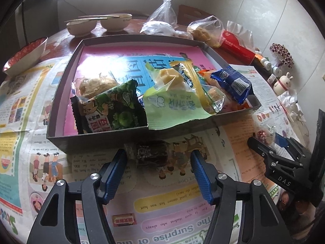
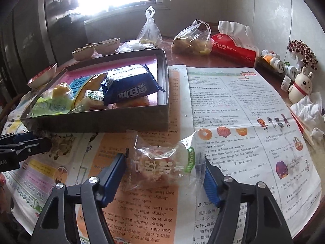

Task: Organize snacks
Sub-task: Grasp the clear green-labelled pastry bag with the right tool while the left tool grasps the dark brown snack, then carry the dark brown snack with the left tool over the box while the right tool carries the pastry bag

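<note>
A shallow grey box point(image 1: 61, 81) point(image 2: 164, 85) on the newspaper holds several snack packets: a green one point(image 1: 113, 109), a pale green one point(image 1: 172, 105) and a blue one point(image 1: 231, 83) point(image 2: 130, 87). My left gripper point(image 1: 158, 158) is open, its fingers either side of a dark brown wrapped snack point(image 1: 151, 153) lying just in front of the box. My right gripper point(image 2: 164, 162) is open around a clear-wrapped pastry point(image 2: 160, 162) on the newspaper; it also shows in the left wrist view point(image 1: 262, 138).
Bowls point(image 1: 97, 24) stand behind the box. Plastic bags point(image 2: 191, 38), a red tissue pack point(image 2: 233, 48), small bottles point(image 2: 278, 61) and a rabbit figurine point(image 2: 301, 87) line the back and right of the table. Crumpled tissue point(image 2: 306, 109) lies at the right edge.
</note>
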Demonstrator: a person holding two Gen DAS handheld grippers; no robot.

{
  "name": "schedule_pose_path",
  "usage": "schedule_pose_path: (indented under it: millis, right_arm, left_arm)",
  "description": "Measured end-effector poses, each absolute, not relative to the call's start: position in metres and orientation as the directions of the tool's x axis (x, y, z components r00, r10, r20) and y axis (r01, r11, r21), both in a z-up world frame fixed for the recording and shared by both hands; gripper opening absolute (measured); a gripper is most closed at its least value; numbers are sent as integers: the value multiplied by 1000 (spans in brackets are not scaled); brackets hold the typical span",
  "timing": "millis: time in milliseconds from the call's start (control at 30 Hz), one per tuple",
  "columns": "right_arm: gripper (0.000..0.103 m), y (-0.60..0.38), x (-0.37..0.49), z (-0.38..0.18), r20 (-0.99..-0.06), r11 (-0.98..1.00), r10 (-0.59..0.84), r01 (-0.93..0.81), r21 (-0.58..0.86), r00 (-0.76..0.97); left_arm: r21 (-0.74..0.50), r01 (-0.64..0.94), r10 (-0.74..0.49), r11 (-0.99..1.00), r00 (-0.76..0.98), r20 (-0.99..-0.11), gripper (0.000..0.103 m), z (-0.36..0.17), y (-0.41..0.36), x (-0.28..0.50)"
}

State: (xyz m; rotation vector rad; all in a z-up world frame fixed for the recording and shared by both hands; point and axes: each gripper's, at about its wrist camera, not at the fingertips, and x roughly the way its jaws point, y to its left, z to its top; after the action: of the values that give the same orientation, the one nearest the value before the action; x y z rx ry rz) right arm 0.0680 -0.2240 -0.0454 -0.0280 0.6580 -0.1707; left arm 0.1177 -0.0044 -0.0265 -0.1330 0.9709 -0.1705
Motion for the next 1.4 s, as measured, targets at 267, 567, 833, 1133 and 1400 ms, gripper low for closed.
schedule_pose_path:
  millis: [267,567,833,1133,1400]
  right_arm:
    - [63,-227,61,-40,-591,990,-137,136,-46,795]
    - [63,-225,54,-30,-567,992,-116,122,-27,816]
    - [63,-218,49,-23,-548,995,-97,102,-23,831]
    - [64,-209,49,-15,-532,996,-78,84,-14,843]
    - [63,-194,58,1,-503,999,-43,36,-23,863]
  left_arm:
    - [-212,81,-220,974,563,-797,39,-26,1,117]
    - [-263,87,-265,961,560,-785,38,-19,14,103]
    - [-282,60,-261,958,595,-760,38,-5,38,86]
    - [-291,20,-234,957,645,-727,38,14,62,80]
    - [-278,-9,-199,961,676,-710,38,25,73,90]
